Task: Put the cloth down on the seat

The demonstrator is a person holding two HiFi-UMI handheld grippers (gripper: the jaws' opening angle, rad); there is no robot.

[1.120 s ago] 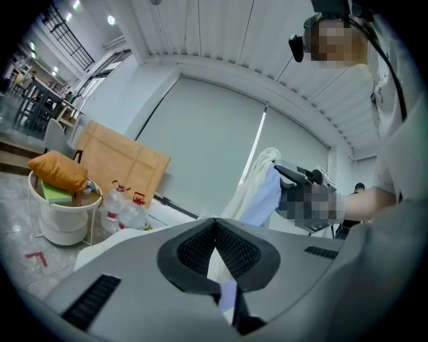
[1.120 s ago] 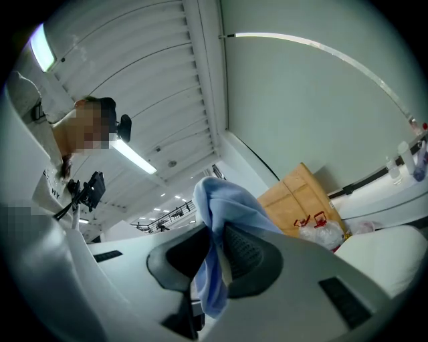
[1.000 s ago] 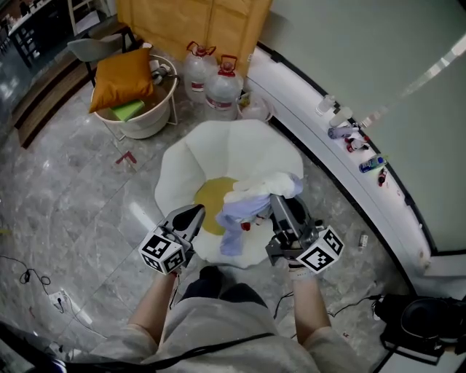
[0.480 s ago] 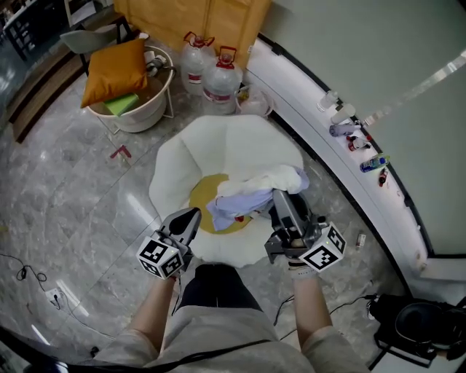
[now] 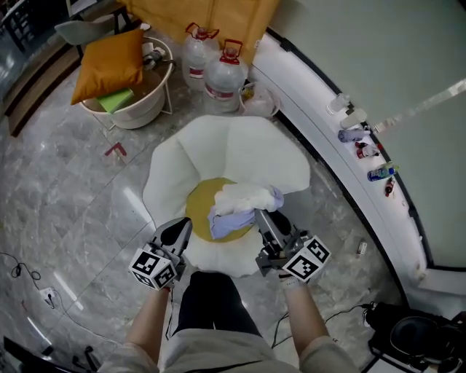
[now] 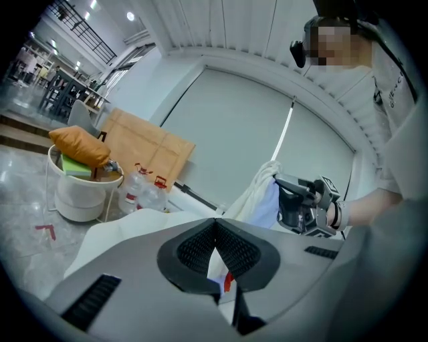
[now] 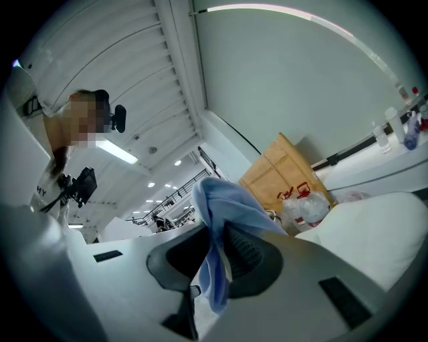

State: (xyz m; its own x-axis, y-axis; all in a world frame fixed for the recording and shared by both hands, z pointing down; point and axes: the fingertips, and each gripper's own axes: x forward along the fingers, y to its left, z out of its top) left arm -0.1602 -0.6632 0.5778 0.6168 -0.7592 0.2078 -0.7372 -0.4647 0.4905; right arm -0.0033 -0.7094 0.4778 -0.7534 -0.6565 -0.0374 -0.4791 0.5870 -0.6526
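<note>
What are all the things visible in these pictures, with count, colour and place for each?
chair: one, white, centre
seat cushion: one, yellow, on chair
cloth: one, white and light blue, over seat cushion
water jugs: two, clear with red handles, behind chair
basket: one, white, upper left
pillow: one, orange, on basket
small bottles: several, mixed colours, on white ledge at right
board: one, tan, top of head view
left gripper: one, grey, fingers together, empty
right gripper: one, grey, fingers shut on cloth
</note>
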